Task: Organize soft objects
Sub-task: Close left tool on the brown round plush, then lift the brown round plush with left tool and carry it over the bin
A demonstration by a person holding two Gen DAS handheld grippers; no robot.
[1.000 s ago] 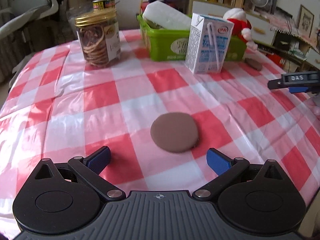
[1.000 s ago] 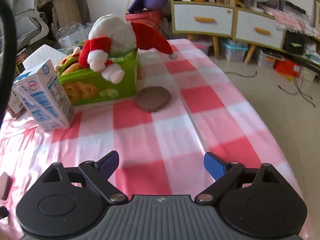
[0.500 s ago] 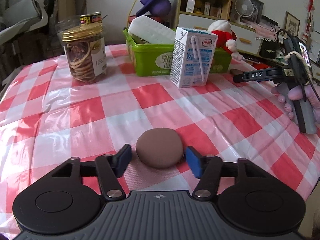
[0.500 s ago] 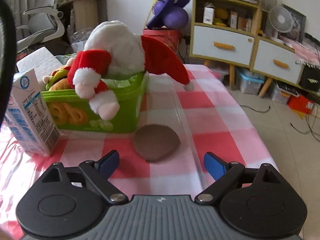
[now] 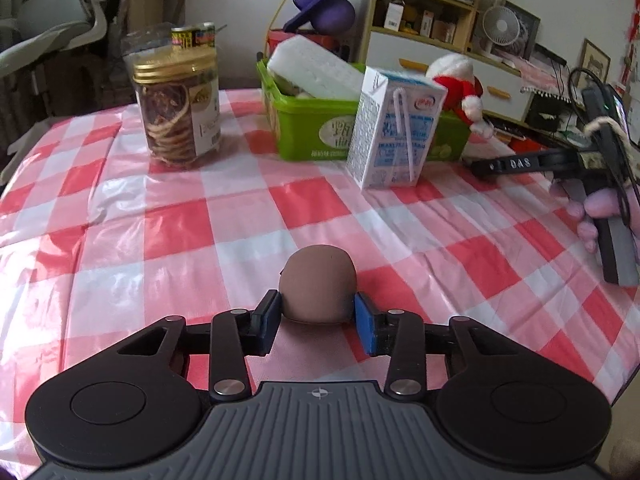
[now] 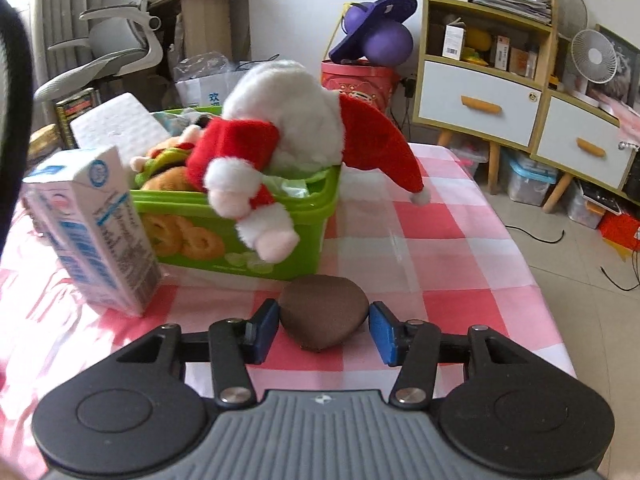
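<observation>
In the left wrist view a brown soft pad (image 5: 318,276) bulges into a dome on the checked cloth, with my left gripper (image 5: 316,314) shut on it and its jaws still closing. A second brown soft pad (image 6: 324,300) lies flat in front of the green basket (image 6: 224,200). It sits between the fingers of my right gripper (image 6: 323,326), whose jaws are closing; the left pad touches it and a thin gap shows at the right pad. A Santa plush (image 6: 288,120) hangs over the basket rim.
A milk carton (image 5: 396,132) stands before the basket (image 5: 320,136), a jar of dried slices (image 5: 178,116) to the left. A white foam block (image 5: 316,68) and plush food fill the basket. A hand (image 5: 596,216) holds the right gripper. The table edge (image 6: 520,264) runs on the right.
Both grippers' jaws have narrowed around their brown pads. The left pad went from flat to squeezed into a dome. The right gripper came closer to the pad by the basket.
</observation>
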